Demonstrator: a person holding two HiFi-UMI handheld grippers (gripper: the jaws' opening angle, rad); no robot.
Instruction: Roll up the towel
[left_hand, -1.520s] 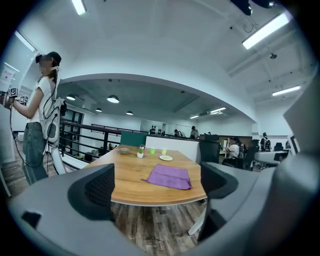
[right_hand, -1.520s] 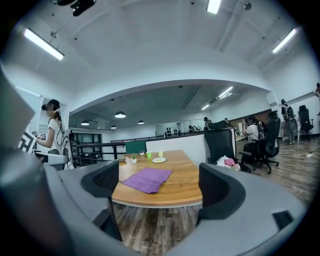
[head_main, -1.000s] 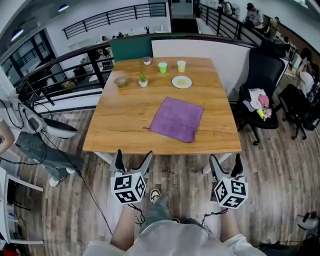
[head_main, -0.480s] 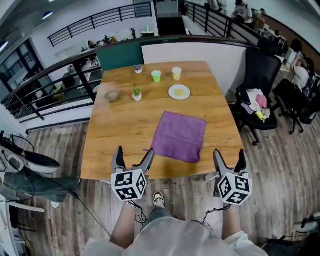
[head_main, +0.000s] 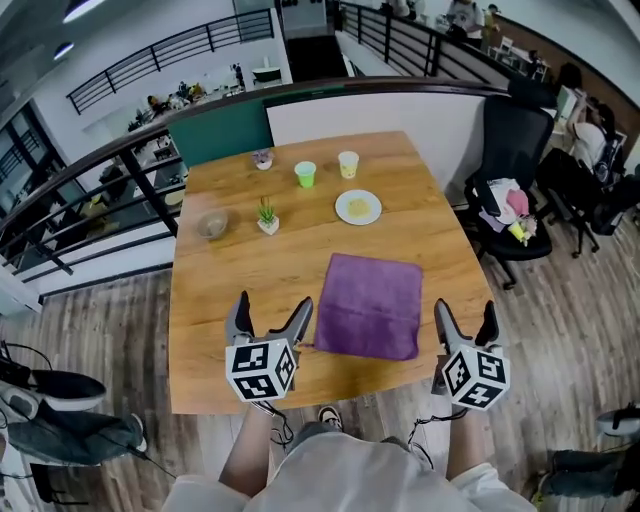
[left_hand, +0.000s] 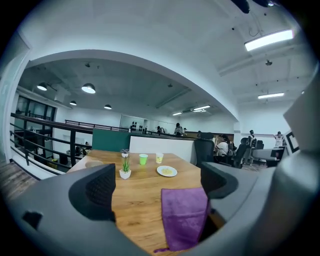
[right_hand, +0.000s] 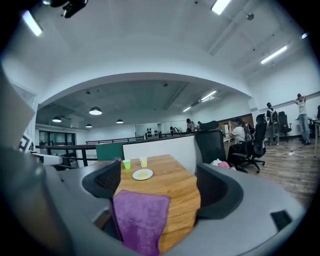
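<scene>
An open-plan office (mezzanine level, by the railing (left_hand: 72, 145)): black swivel chairs (head_main: 512, 140), strip lights (left_hand: 270, 39).

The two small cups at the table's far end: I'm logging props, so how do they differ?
The small green cup is bright green; the small pale yellow cup is cream-toned. In the head view the green cup stands left, nearer the little potted plant; the pale yellow cup stands right, beyond the round white plate. Both stand upright, apart, on the wooden table.

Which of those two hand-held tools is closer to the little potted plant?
Left. The left tool is in line with the potted plant; the right tool is across the purple towel from it.
</scene>
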